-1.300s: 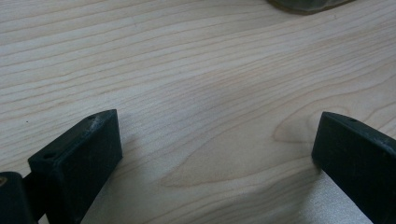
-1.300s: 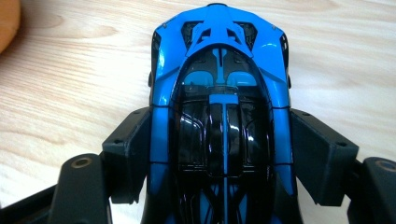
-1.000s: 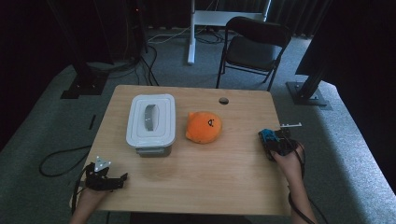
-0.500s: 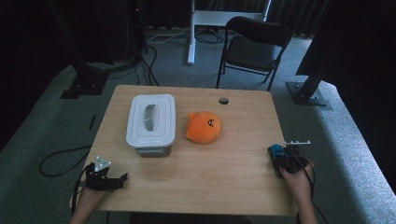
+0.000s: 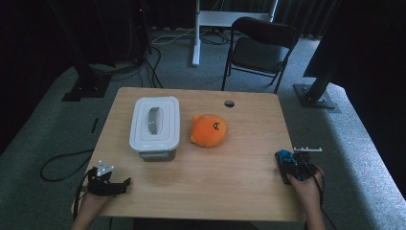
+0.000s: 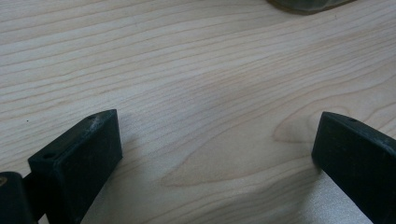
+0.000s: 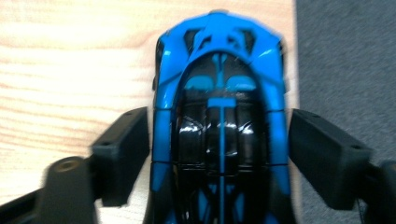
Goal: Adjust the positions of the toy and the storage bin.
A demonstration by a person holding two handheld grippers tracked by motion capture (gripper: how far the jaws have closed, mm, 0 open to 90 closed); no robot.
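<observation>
Dark room, wooden bench [image 5: 239, 191]. Right gripper [image 7: 219, 140] has carried blue toy car [image 7: 219, 116] back to right bench edge; jaws just opening, car between them, likely being released. Left gripper [image 6: 219, 154] open, empty.

we see a tabletop [image 5: 239, 182] of pale wood with fine, matt grain. the toy car [image 7: 219, 116] is glossy blue and black plastic that catches highlights. the box [image 5: 154, 124] looks like smooth white plastic, the round toy [image 5: 208, 130] like soft orange plush. the floor [image 5: 364, 158] is rough grey carpet.
</observation>
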